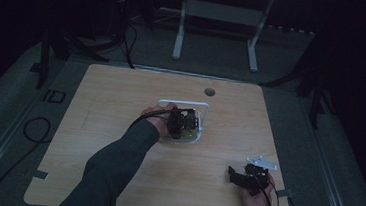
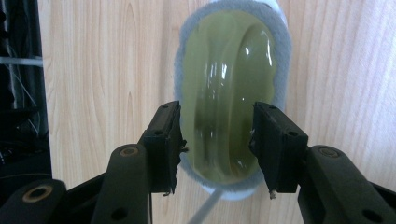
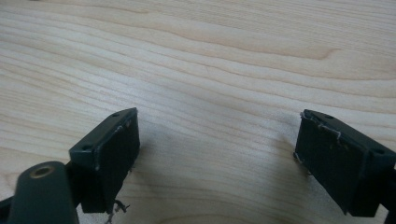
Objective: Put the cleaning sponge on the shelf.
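Starting at the left gripper (image 2: 215,147), we see its two black pads (image 2: 164,144) standing wide apart, one on each side of a translucent yellow-green oval object with a pale grey-white rim (image 2: 229,93). In the left gripper view the pads flank the near end of this oval without clearly pressing on it. A thin gap seems to show along the right pad, though the glossy surface makes contact hard to rule out. We read the jaws as parted, with the oval between them but not gripped.

The relation that matters is the oval's long axis. It runs from 6 o'clock at the pads straight out to 12 o'clock, in line with the gripper's reach. The jaws therefore span the short width, and any new closing would bite across the narrow way.

Moving outward to the high view, the left gripper (image 1: 183,123) sits over a white wire-frame stand (image 1: 205,110) near the middle of the light wooden table (image 1: 121,102). The oval object is dim there, lying under the gripper inside the frame.

The right gripper (image 3: 217,163) also has its pads spread wide, with only bare wood grain between them. In the high view it rests (image 1: 244,177) at about 4 o'clock from the stand, well apart from it. The left hand (image 1: 157,118) is therefore plainly the nearer one, and we judge that the coming move falls to it.
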Action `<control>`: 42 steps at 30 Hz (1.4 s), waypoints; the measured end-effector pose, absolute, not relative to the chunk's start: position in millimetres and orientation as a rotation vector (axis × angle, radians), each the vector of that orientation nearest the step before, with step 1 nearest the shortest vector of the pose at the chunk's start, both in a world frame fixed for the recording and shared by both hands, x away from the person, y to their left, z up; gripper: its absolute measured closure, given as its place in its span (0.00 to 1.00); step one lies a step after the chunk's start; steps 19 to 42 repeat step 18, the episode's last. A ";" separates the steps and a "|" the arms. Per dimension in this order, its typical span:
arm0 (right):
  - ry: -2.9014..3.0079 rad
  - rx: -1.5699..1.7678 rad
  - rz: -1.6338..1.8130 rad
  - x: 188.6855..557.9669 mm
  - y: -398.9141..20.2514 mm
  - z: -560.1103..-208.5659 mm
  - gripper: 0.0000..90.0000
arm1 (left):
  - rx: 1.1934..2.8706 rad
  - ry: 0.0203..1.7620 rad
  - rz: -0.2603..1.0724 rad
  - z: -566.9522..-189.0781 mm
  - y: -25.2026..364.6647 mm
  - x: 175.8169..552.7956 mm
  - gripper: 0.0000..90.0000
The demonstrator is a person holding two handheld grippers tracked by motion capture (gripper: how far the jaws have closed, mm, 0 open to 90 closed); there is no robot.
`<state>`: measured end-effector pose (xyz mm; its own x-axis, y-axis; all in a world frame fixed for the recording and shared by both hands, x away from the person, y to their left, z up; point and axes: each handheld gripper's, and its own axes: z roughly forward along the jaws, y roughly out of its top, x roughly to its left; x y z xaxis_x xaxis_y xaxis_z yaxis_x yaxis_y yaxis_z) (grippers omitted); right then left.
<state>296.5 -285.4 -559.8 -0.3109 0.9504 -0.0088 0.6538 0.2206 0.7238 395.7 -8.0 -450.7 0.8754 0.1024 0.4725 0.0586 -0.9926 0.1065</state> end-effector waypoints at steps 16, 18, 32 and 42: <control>2.046 1.475 0.869 296.5 -285.5 -559.9 0.15 | 2.867 0.234 0.605 -420.1 19.3 373.2 0.63; 2.046 1.475 0.868 296.5 -285.5 -559.9 0.15 | 2.841 0.266 0.592 -416.5 26.2 366.9 0.62; 2.046 1.475 0.868 296.5 -285.5 -559.9 0.15 | 2.841 0.266 0.592 -416.5 26.2 366.9 0.62; 2.046 1.475 0.868 296.5 -285.5 -559.9 0.15 | 2.841 0.266 0.592 -416.5 26.2 366.9 0.62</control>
